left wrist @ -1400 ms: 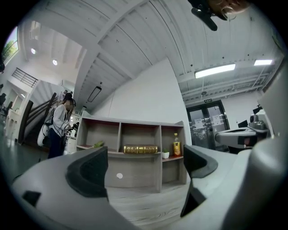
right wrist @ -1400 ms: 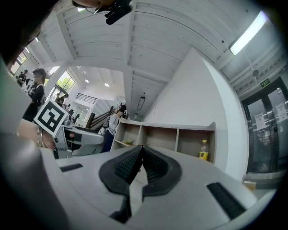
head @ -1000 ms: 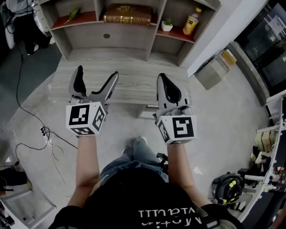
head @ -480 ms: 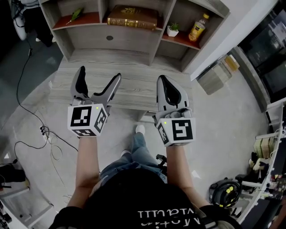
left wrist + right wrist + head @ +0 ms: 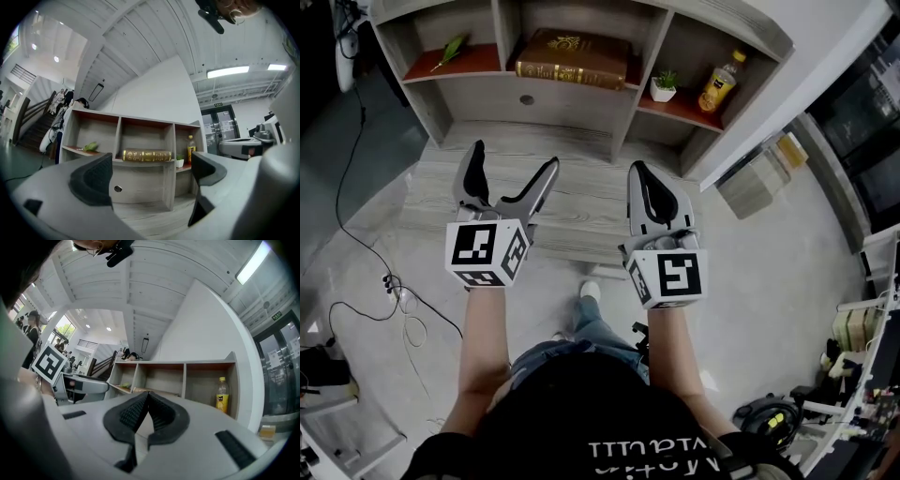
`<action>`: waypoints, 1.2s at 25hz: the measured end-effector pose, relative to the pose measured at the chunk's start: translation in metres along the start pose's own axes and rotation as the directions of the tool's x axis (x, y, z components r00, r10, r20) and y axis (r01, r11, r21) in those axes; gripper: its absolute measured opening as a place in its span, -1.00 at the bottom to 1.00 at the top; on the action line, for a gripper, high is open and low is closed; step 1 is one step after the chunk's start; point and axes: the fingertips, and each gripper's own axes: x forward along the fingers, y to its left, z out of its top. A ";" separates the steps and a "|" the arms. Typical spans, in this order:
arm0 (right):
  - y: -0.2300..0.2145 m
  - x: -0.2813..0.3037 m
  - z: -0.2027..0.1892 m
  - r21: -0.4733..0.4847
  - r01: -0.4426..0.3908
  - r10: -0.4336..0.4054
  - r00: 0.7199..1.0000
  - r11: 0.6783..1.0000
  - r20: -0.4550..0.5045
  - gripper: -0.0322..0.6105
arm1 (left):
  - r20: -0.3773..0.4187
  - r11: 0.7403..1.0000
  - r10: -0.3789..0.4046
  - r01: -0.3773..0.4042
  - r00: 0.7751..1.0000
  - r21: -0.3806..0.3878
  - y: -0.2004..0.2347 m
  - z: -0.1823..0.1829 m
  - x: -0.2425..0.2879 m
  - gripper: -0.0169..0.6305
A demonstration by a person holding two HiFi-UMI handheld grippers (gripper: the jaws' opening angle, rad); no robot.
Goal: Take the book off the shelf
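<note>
A brown book (image 5: 574, 58) with gold lettering lies flat in the middle compartment of the grey wooden shelf (image 5: 623, 103); the left gripper view shows the book (image 5: 146, 155) spine-on, straight ahead. My left gripper (image 5: 508, 175) is held open over the desk, well short of the shelf, with nothing between its jaws. My right gripper (image 5: 643, 184) is shut and empty, level with the left one. In the right gripper view the book (image 5: 143, 391) is mostly hidden behind the closed pads (image 5: 146, 414).
A green leafy item (image 5: 450, 49) lies in the left compartment. A small potted plant (image 5: 663, 87) and a yellow bottle (image 5: 717, 87) stand in the right one. The grey desk top (image 5: 581, 202) runs below the shelf. Cables (image 5: 398, 291) trail on the floor at left.
The whole view has shifted toward the shelf: the shelf and book sit lower and larger in the head view. Both grippers keep their states and have edged slightly forward.
</note>
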 end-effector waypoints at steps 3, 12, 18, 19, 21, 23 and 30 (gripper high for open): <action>-0.021 0.019 -0.005 0.002 -0.002 0.002 1.000 1.000 0.004 -0.85 | 0.008 1.000 0.000 0.000 1.000 0.008 -0.001 -0.001 0.028 0.69; -0.079 0.083 -0.013 0.005 -0.029 0.029 0.999 1.000 0.027 -0.85 | 0.015 0.999 0.029 -0.029 0.999 -0.026 0.004 -0.008 0.106 0.69; -0.102 0.111 -0.023 0.020 -0.049 0.049 0.998 0.999 0.031 -0.85 | 0.004 0.992 0.052 -0.052 0.999 -0.116 0.011 -0.016 0.139 0.69; -0.105 0.114 -0.025 0.022 -0.051 0.051 0.998 0.998 0.029 -0.85 | 0.001 0.987 0.057 -0.056 0.998 -0.153 0.013 -0.019 0.144 0.69; -0.112 0.121 -0.028 0.028 -0.054 0.053 0.998 0.998 0.027 -0.85 | -0.006 0.971 0.061 -0.061 0.998 -0.230 0.015 -0.024 0.153 0.69; -0.119 0.128 -0.030 0.031 -0.058 0.057 0.998 0.998 0.027 -0.85 | -0.023 0.954 0.058 -0.062 0.998 -0.293 0.015 -0.032 0.163 0.69; -0.140 0.145 -0.034 0.029 -0.066 0.065 0.997 0.997 0.032 -0.85 | -0.073 0.826 0.050 -0.083 0.996 -0.557 0.020 -0.056 0.191 0.68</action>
